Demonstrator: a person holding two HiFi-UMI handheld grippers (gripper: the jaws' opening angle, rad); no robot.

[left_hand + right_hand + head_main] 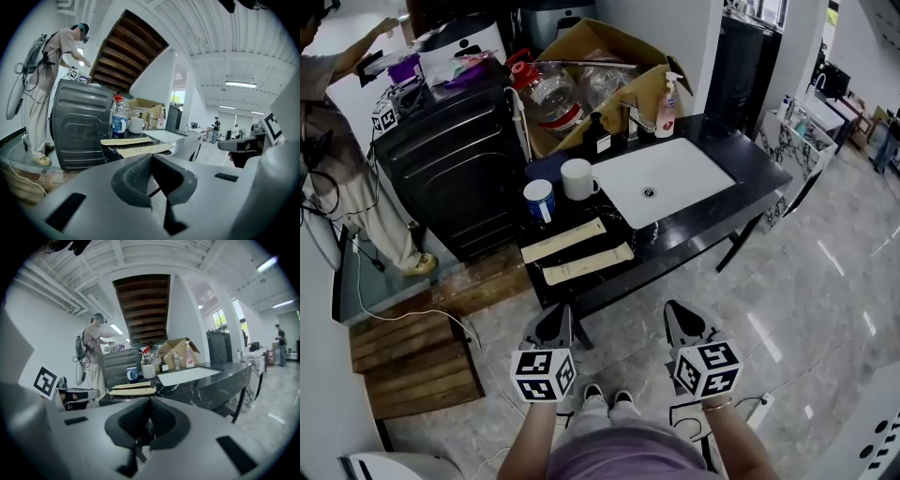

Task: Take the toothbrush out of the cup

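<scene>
Item: we hold left gripper [555,323] and right gripper [680,319] pressed together, empty. The blue cup [539,199] stands far ahead, nearer our left. We cannot make out the toothbrush.

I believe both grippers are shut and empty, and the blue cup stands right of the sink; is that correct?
Not quite: the head view shows the blue cup left of the sink, beside the white mug. The left gripper and right gripper are indeed shut and empty.
</scene>
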